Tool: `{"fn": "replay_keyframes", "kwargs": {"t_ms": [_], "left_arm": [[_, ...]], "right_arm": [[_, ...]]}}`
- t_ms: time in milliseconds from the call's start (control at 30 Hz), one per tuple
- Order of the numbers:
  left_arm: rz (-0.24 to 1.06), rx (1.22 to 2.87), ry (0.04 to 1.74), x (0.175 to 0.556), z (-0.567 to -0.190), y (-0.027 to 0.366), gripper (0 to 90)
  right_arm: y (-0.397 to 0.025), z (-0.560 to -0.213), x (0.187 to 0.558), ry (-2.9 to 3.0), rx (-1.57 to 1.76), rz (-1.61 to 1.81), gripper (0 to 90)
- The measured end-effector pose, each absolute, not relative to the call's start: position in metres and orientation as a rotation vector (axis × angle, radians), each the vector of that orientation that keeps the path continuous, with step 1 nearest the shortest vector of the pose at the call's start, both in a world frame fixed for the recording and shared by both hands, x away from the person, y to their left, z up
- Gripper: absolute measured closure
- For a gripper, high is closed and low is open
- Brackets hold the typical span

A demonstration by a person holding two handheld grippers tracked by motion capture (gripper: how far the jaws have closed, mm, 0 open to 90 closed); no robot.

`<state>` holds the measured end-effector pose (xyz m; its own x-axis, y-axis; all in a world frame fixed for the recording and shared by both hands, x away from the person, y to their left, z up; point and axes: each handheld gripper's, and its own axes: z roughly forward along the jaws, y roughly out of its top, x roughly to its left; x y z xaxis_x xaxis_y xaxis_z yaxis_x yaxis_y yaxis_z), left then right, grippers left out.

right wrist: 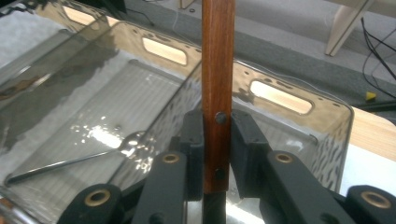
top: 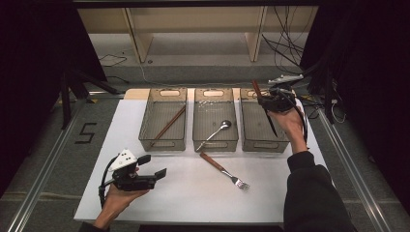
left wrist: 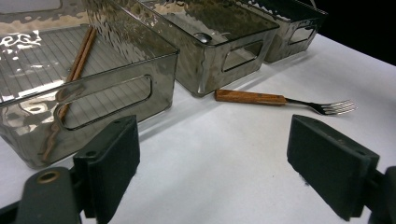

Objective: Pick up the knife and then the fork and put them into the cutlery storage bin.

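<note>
Jaws of right gripper pinch the knife upright — left gripper spread.

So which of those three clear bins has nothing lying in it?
The right-hand bin, under the right claw holding the wooden-handled knife. The others hold chopsticks and a spoon.

A knife with a reddish-brown wooden handle and a dark blade is clamped between the jaws of the right gripper, above the rightmost of three smoky translucent bins near the table's far right corner. The handle carries two dark rivets and points up and away; the jaws press its lower end from both sides. The blade slants down toward the near edge, over the bin's interior.
</note>
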<state>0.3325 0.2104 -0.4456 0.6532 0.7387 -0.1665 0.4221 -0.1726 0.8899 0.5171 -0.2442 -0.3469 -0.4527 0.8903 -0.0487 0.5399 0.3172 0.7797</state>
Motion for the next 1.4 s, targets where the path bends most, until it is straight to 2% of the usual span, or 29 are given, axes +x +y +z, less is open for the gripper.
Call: {"fn": "replay_keyframes", "kwargs": {"t_ms": [1233, 1400], "left_arm": [[0.367, 1.816, 0.921, 0.332, -0.446, 0.209, 16.6], [0.367, 1.811, 0.922, 0.332, -0.446, 0.208, 16.6]], "right_arm": [[-0.259, -0.398, 0.52, 2.1, 1.379, 0.815, 75.9], [-0.261, -0.398, 0.521, 2.08, 1.428, 0.818, 66.4]]}}
